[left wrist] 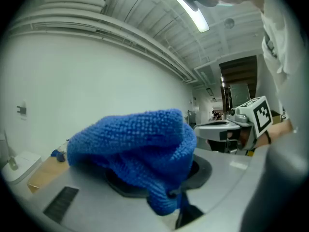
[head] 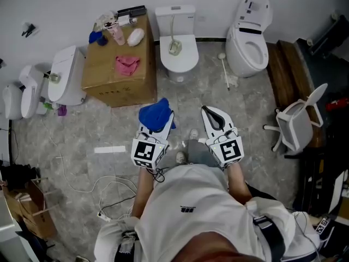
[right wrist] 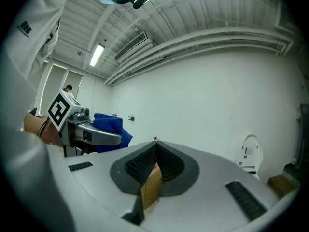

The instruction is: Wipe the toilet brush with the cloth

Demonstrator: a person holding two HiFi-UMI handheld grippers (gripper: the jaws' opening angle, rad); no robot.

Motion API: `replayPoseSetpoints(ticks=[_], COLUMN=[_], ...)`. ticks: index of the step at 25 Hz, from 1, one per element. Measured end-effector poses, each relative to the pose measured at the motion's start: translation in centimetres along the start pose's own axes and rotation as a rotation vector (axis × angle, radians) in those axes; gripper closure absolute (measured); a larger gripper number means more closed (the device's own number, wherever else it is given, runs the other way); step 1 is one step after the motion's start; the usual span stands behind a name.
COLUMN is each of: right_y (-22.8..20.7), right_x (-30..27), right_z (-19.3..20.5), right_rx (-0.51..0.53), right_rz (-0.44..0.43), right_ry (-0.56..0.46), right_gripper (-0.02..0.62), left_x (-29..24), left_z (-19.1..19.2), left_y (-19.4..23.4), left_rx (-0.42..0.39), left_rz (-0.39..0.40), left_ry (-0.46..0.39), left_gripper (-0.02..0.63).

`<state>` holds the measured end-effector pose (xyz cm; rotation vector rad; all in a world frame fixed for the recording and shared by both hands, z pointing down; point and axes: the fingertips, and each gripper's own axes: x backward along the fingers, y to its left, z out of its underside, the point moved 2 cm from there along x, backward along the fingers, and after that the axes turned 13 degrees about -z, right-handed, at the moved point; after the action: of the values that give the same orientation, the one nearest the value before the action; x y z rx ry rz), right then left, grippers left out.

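left gripper (head: 162,122) pinching blue cloth (head: 153,115); right gripper (head: 211,114) jaws pressed together, empty. likely toilet brush (head: 225,70) lies on the floor just right of middle toilet (head: 175,61). suggest right gripper takes the handle, then wrap cloth round the shaft and stroke lengthwise

Grey floor (head: 98,130) bearing cardboard box (head: 117,75), toilet (head: 185,62) and, perhaps, toilet brush (head: 225,71)

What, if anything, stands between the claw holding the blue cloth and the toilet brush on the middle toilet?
Nothing visible does: only bare floor lies between the left claw, shut on the blue cloth, and the toilet brush on the middle toilet. The cardboard box sits off to the left.
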<state>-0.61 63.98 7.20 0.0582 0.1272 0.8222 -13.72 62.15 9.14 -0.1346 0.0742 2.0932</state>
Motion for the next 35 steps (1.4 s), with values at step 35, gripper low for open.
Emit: replayPoseSetpoints(ticks=[35], right_y=[-25.1], right_x=[-13.8], right_z=[2.6], right_rx=[-0.012], right_rz=[-0.147], right_ry=[0.019], right_gripper=[0.599], left_x=[-26.6], left_z=[-3.5], left_y=[5.3], left_rx=[-0.023], left_rz=[-0.133], left_ry=[0.031], left_gripper=[0.466])
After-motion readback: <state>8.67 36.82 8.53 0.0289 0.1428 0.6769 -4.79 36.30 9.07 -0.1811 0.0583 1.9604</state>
